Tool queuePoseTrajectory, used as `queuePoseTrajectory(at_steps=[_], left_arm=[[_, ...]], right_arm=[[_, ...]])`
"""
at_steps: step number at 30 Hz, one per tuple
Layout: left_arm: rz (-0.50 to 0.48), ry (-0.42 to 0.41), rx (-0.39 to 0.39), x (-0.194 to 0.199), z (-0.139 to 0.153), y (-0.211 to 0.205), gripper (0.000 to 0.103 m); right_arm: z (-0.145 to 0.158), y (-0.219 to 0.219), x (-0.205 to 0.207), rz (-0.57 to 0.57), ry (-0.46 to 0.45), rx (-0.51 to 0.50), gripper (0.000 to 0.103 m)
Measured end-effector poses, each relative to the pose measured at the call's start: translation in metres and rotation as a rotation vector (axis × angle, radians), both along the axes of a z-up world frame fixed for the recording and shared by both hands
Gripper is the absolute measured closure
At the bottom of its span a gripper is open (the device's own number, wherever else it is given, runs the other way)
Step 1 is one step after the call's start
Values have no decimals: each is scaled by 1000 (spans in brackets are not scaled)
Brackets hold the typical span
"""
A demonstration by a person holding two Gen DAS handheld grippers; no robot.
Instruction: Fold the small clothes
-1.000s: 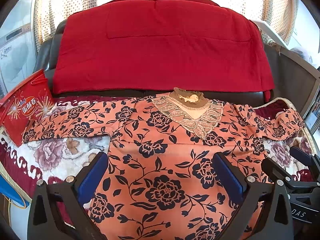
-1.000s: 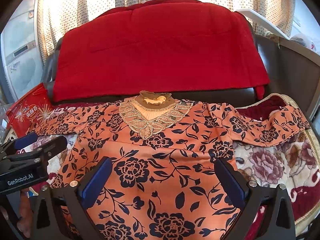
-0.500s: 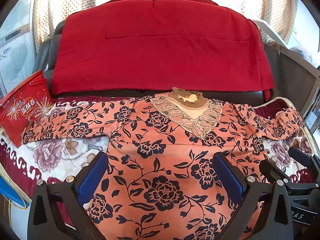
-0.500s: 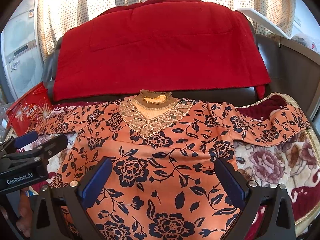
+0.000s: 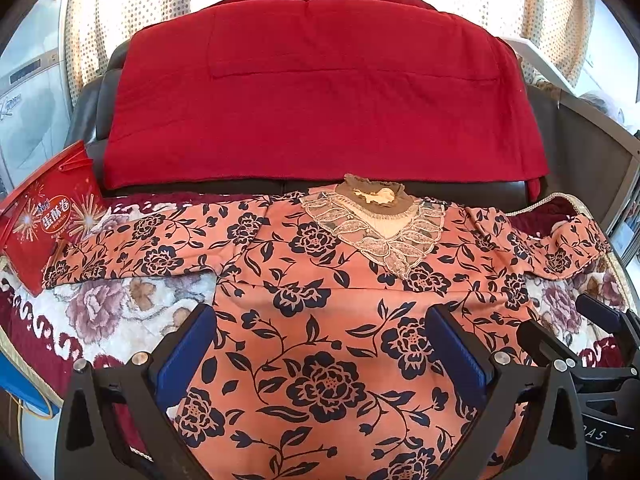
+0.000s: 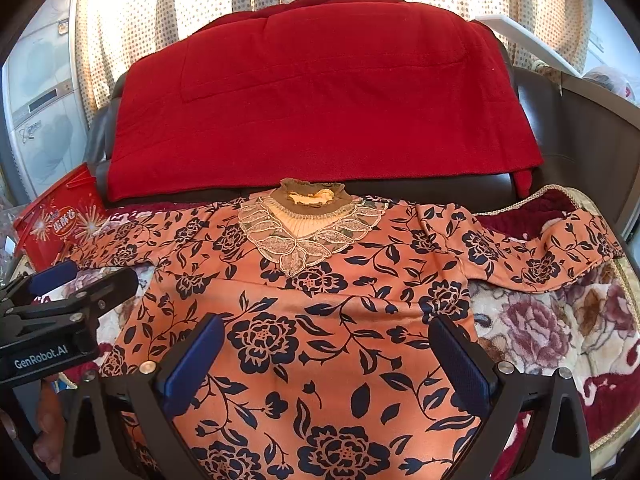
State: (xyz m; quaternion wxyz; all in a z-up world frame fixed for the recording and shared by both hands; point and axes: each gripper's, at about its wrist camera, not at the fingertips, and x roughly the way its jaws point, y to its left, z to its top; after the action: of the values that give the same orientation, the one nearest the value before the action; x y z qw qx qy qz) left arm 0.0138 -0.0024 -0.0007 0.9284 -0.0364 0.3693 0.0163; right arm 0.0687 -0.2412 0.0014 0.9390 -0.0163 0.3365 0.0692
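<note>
Top's laid out flat, both grippers hanging over the hem end, nothing folded yet.

Going left to right: you're looking at a red snack box (image 5: 48, 216) parked at the left edge, with the left sleeve (image 5: 132, 244) of the orange floral top (image 5: 320, 320) stretching out right up to it. Your left gripper (image 5: 320, 356) is hovering over the lower body, fingers spread wide and gripping nothing. The lace collar (image 5: 376, 224) is pointing away toward the sofa back with its red blanket (image 5: 320, 92), so you're probably lining up a sleeve fold first. Your right gripper (image 6: 328, 364) is sitting alongside, fingers apart too. The right sleeve (image 6: 540, 252) is trailing onto the flowered blanket (image 6: 560, 320); its cuff looks bunched, though the fisheye makes that hard to call.
</note>
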Motion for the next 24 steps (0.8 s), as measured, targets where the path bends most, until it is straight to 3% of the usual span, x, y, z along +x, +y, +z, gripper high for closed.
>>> queuePoseTrajectory(at_steps=[7,11,15,19,21,24], left_arm=[[-4,21,-8,6,-8,3,0],[15,86,-17,12,-43,16,0],[64,231,-26,24,-95,33,0],[63,262,0,29,-119,32,0],[46,283,9,30,-126,28,0],[41,280,12,31,-133,26,0]], right_arm=[[-6,-12,4,-1,13,28,0],[-19,-54,4,-28,50,158,0],[-41,-148,4,-179,73,372,0],[-55,-262,13,-394,29,578,0],[-54,-327,25,-485,-43,705,0],[-47,-402,50,-615,-86,782,1]])
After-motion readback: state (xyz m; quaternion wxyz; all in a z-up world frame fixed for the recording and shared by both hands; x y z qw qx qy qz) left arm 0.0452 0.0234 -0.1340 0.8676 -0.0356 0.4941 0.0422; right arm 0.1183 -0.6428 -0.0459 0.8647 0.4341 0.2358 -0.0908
